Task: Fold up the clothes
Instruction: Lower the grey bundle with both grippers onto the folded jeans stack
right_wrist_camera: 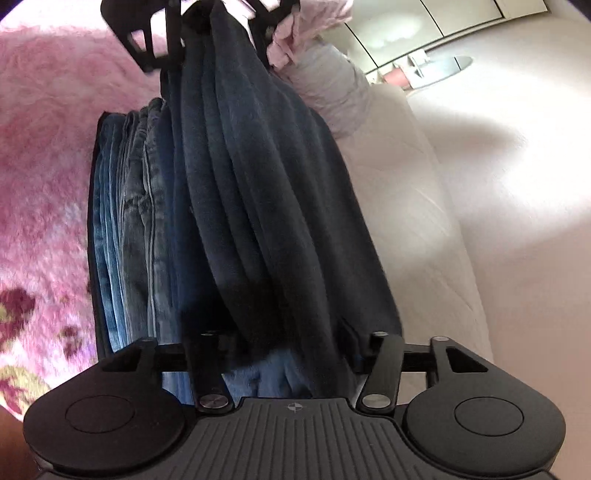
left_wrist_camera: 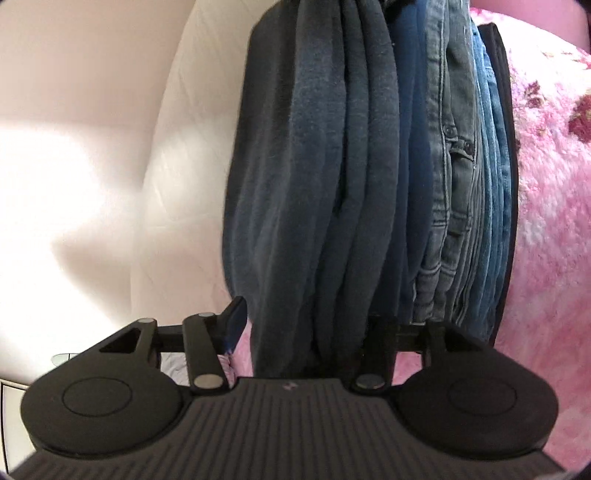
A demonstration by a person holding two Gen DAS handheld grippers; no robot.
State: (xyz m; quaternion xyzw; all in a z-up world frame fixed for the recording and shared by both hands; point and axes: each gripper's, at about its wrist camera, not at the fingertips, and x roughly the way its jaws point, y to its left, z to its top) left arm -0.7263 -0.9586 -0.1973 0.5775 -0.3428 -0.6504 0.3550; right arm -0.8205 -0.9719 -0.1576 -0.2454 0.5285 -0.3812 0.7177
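A folded dark navy garment (left_wrist_camera: 314, 166) stretches between my two grippers, on top of a stack of folded jeans (left_wrist_camera: 461, 184). My left gripper (left_wrist_camera: 306, 328) has its fingers spread wide around one end of the garment; the left finger (left_wrist_camera: 232, 321) stands apart from the cloth. My right gripper (right_wrist_camera: 280, 343) holds the other end (right_wrist_camera: 258, 221), its fingers on either side of the thick fold. The left gripper (right_wrist_camera: 207, 22) also shows at the top of the right wrist view. The jeans stack (right_wrist_camera: 125, 221) lies beside the garment there.
A fluffy pink blanket with dark red flowers (left_wrist_camera: 554, 184) lies under the stack (right_wrist_camera: 40, 184). A white mattress edge (left_wrist_camera: 177, 184) and a pale floor (right_wrist_camera: 498, 184) lie beyond. A crumpled pale pink cloth (right_wrist_camera: 332, 92) lies near the far end.
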